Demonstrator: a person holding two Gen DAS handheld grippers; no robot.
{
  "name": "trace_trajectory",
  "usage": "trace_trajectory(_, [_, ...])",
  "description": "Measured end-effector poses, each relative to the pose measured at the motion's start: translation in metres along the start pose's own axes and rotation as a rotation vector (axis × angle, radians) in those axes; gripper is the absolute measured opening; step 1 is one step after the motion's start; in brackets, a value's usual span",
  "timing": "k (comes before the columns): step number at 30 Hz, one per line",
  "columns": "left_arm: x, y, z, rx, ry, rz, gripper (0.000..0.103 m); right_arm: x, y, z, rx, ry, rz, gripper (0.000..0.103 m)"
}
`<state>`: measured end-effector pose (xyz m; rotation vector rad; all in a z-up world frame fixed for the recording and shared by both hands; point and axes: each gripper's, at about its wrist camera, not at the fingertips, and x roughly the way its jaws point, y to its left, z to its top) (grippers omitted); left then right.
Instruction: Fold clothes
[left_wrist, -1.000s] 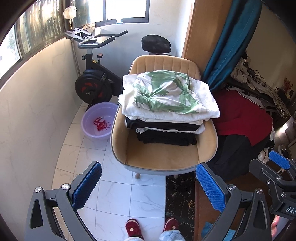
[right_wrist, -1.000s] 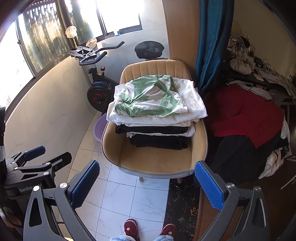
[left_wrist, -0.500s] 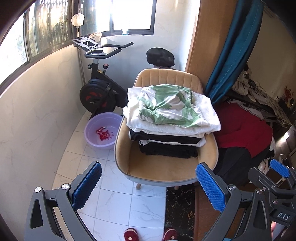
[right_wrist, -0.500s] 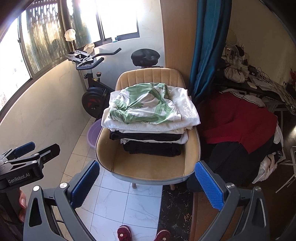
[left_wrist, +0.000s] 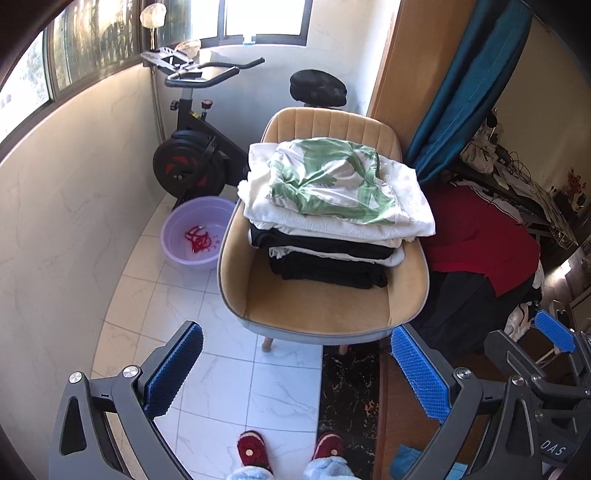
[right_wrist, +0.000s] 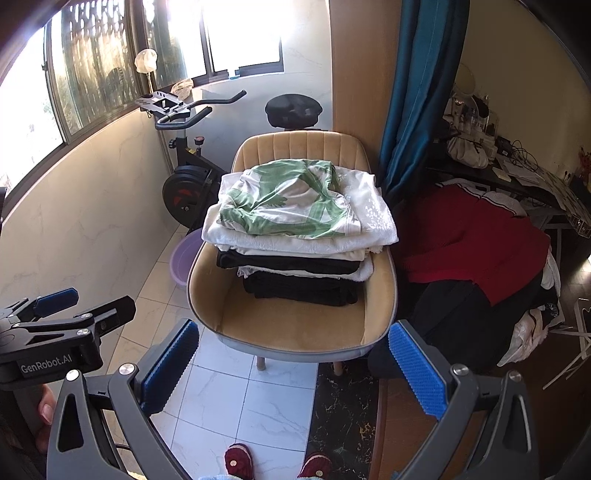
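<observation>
Stack: folded garments, green-leaf-print white cloth uppermost, on tan upholstered shell chair.
Handling: likely soft, light, limp; slides off layers.
Hold: a front corner or hem.
Left gripper: released, empty.
Right gripper: released, empty.

— How do the two tools stand?
— The left gripper and the right gripper are both spread wide, holding nothing, side by side.
— Anything of the person?
— Red slippers below the tongs.
</observation>
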<state>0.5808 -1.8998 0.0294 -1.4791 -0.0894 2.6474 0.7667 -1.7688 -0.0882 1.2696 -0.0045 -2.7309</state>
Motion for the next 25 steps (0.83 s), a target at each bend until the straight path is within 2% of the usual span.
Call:
trace_trajectory(5, [0.008,-0.001,-0.006,0.005,0.046,0.027,0.102,0.007,-0.003,-0.005,0.019,0.041,0.005,0.103])
trace_trajectory(9, [0.001,-0.002,-0.003,0.03,0.02,0.059,0.102,0.009,-0.005,-0.002,0.039,0.047,0.004,0.103])
trace_trajectory(16, [0.006,-0.006,-0.002,0.046,0.044,0.049,0.102,0.011,-0.003,-0.006,0.027,0.065,0.006,0.103])
trace_trajectory(25, [0.006,-0.017,-0.003,0.082,0.028,0.062,0.102,0.015,-0.006,-0.003,0.03,0.071,-0.003,0.103])
